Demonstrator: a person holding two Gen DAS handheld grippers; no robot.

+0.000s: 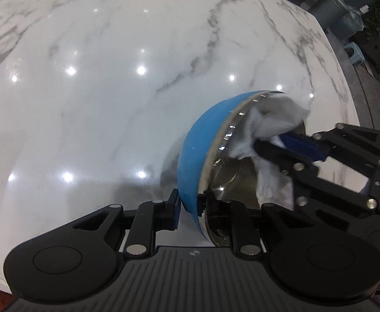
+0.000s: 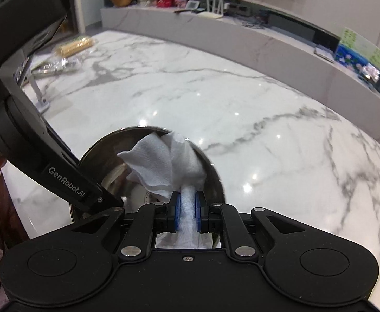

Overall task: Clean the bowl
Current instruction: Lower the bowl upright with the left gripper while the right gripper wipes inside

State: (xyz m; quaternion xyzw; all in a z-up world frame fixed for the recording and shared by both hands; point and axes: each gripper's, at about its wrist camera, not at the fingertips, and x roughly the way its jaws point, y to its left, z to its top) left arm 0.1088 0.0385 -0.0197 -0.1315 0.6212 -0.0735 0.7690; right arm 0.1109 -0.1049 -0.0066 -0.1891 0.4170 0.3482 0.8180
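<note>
A bowl [image 1: 203, 140], blue outside and shiny steel inside, is tilted on its side above the marble table [image 1: 98, 91]. My left gripper [image 1: 190, 202] is shut on the bowl's rim, one finger outside and one inside. My right gripper [image 2: 187, 209] is shut on a crumpled white paper towel [image 2: 169, 161] and presses it into the bowl's steel inside [image 2: 106, 153]. In the left wrist view the right gripper [image 1: 281, 143] reaches in from the right with the towel [image 1: 270, 119] against the bowl's inner wall.
Plastic-wrapped packages [image 2: 70, 49] lie at the table's far left. A long grey counter [image 2: 242, 33] with clutter runs behind the table. A bin [image 1: 333, 7], plants and a small stool [image 1: 353, 52] stand on the floor past the table's edge.
</note>
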